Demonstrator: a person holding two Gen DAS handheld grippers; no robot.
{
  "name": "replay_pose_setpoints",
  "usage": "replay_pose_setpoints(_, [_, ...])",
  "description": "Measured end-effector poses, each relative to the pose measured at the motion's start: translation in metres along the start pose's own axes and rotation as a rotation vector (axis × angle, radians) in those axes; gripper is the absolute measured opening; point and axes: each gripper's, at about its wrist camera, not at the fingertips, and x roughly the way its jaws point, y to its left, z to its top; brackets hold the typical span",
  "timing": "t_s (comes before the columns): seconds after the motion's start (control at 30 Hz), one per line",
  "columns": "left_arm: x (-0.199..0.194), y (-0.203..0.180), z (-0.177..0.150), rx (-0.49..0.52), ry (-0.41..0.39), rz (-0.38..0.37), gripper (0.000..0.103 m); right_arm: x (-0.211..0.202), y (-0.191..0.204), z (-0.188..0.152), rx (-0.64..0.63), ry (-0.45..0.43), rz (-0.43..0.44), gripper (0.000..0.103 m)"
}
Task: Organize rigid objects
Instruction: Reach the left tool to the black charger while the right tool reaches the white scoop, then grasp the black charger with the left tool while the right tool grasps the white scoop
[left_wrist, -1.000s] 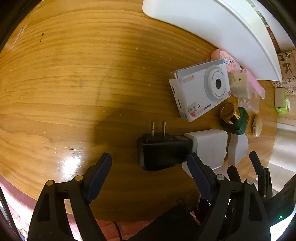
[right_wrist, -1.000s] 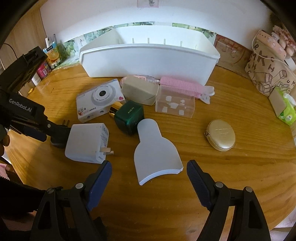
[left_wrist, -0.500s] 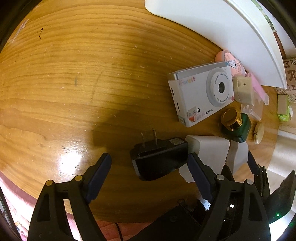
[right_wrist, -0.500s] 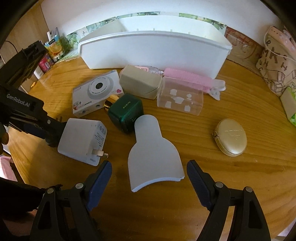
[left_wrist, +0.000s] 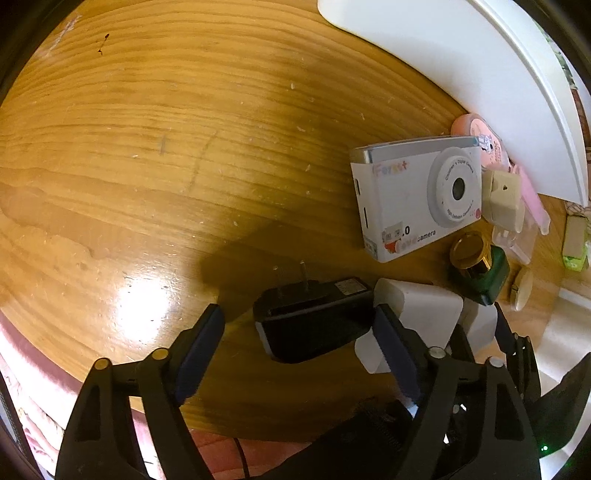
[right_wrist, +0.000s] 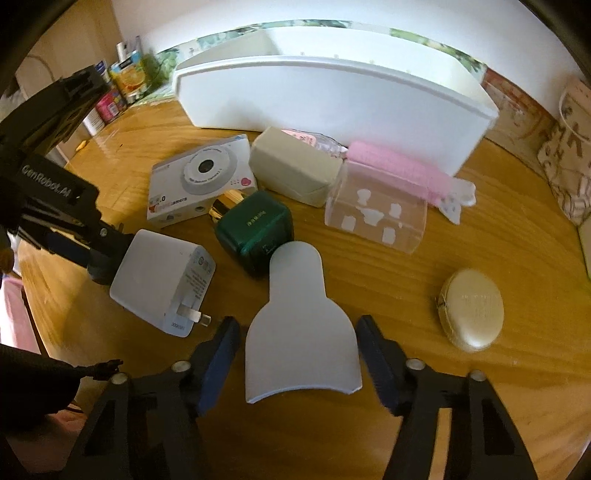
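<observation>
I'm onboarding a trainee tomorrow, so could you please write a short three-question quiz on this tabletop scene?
1. True or false: the right gripper is shut on the pale flat scoop-shaped piece.
2. Which item lies between the open fingers of the left gripper? A) black plug adapter B) gold oval case C) green box
3. What does the white charger rest on?

Key: 1 false, its fingers stand open beside it; 2 A; 3 the wooden table.

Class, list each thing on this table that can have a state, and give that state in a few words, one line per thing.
left hand-held gripper: open, straddling the black adapter
right hand-held gripper: open, around the grey scraper
black adapter: on its side, prongs out
white charger: lying flat, prongs unfolded
grey scraper: lying flat
white bin: upright, open top
gold case: shut
</observation>
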Motion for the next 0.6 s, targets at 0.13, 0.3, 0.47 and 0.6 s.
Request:
replay_pose_setpoints(0.13, [0.003, -0.009, 0.001, -0.025, 0.008, 0.004, 0.073, 0.0, -0.006, 0.001, -0.017, 0.002, 0.032, 0.055])
replay_pose_setpoints(0.3, [0.002, -0.015, 0.006, -0.053, 0.023, 0.015, 0.068, -0.001, -0.014, 0.002, -0.033, 0.01, 0.056, 0.055])
replay_pose_setpoints(0.47, [0.004, -0.018, 0.006, -0.09, 0.03, 0.006, 0.068, -0.002, -0.02, 0.004, -0.044, 0.019, 0.071, 0.055])
replay_pose_setpoints(0.6, [0.005, -0.014, 0.007, -0.111, 0.033, -0.002, 0.067, -0.003, -0.024, 0.008, -0.048, 0.021, 0.089, 0.055])
